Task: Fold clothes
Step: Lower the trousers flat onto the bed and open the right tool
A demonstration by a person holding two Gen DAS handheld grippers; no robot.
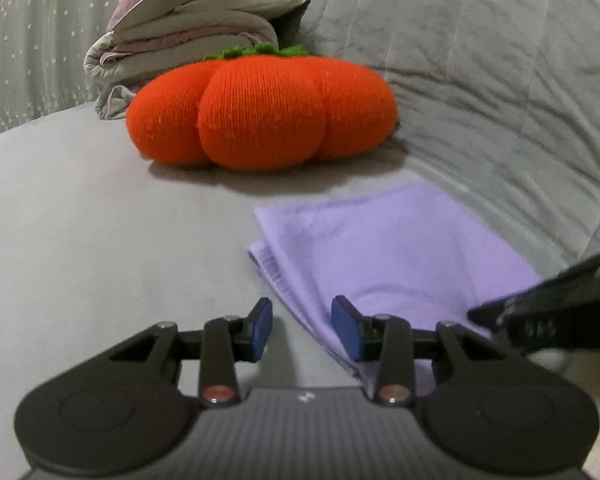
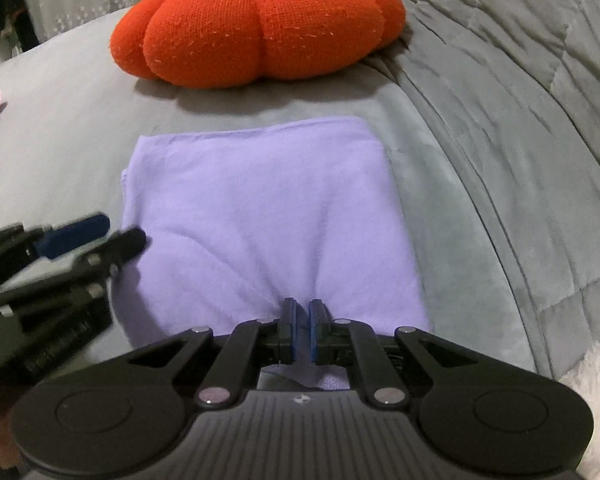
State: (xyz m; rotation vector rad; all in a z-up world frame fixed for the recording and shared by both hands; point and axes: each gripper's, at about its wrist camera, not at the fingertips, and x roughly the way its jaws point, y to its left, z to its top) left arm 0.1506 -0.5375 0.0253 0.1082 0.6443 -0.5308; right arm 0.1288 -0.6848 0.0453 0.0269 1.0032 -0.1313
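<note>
A grey bed (image 2: 440,184) carries everything here, with a quilted grey comforter (image 1: 480,80) bunched along its right side, a stack of folded bedding (image 1: 188,28) at the back and a knitted orange pumpkin cushion (image 2: 260,28) in front of that stack. The lilac garment (image 2: 268,216) lies flat on the bed just in front of the cushion, already folded into a compact, roughly square packet with several layers showing at its left edge.

It looks like a thin, soft knit: light, limp, not fragile, and likely to sag or slide open if lifted by only 1 layer. The safest hold, I judge, is on a doubled edge or corner, pinching all layers together.

The right tongs (image 2: 302,330) are pressed together on the garment's near edge, puckering the cloth around them. The left tongs (image 1: 302,330) stand partly spread over the garment's near-left edge, gripping nothing.
</note>
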